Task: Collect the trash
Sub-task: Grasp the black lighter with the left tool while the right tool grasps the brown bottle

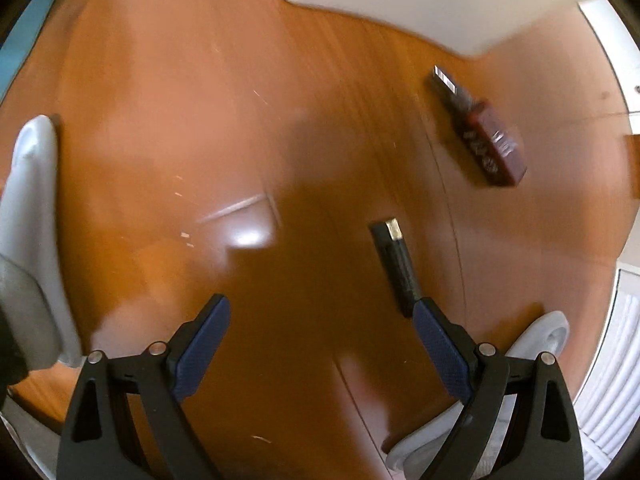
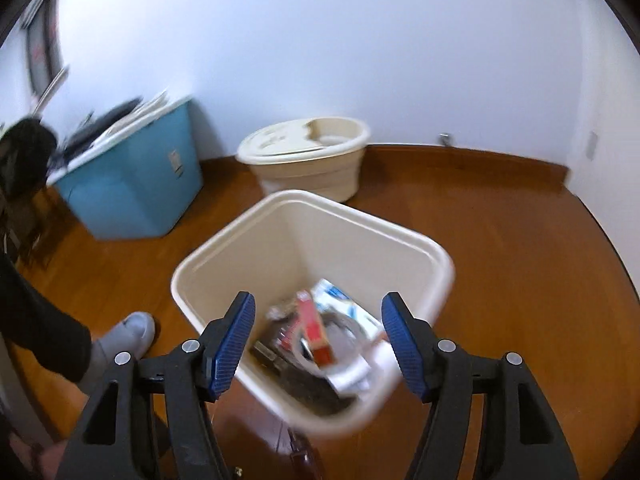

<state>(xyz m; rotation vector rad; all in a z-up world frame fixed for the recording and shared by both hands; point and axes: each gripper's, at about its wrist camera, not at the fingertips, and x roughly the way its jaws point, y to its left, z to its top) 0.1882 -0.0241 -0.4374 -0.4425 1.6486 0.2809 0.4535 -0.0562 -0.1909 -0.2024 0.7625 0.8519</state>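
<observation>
The left gripper (image 1: 320, 316) was pointed down at a wooden floor (image 1: 160, 120), its jaws held wide apart with nothing clamped between them; a small dark box (image 1: 394, 260) with a pale end lay on the floor just ahead of the right-hand finger (image 1: 438, 348), its near end close against that fingertip, though contact could not be told through the blur; a dark red box (image 1: 480, 128) lay farther ahead and to the right, well apart from the first; a grey slipper (image 1: 32, 184) was seen at the left edge and another (image 1: 548, 332) beyond the right finger. The right gripper (image 2: 318, 316) was held above a cream bin (image 2: 224, 240), its jaws spread and empty; the bin sat directly ahead and below, and trash was seen inside it between the fingertips: a red box (image 2: 314, 328), white packaging (image 2: 352, 312) and darker pieces too blurred to name; a teal tub (image 2: 128, 184) stood ahead to the left, and a cream lidded container (image 2: 308, 160) stood beyond the bin against a white wall (image 2: 320, 40); a slipper (image 2: 128, 334) and a dark trouser leg (image 2: 44, 328) were seen left of the left-hand finger.
</observation>
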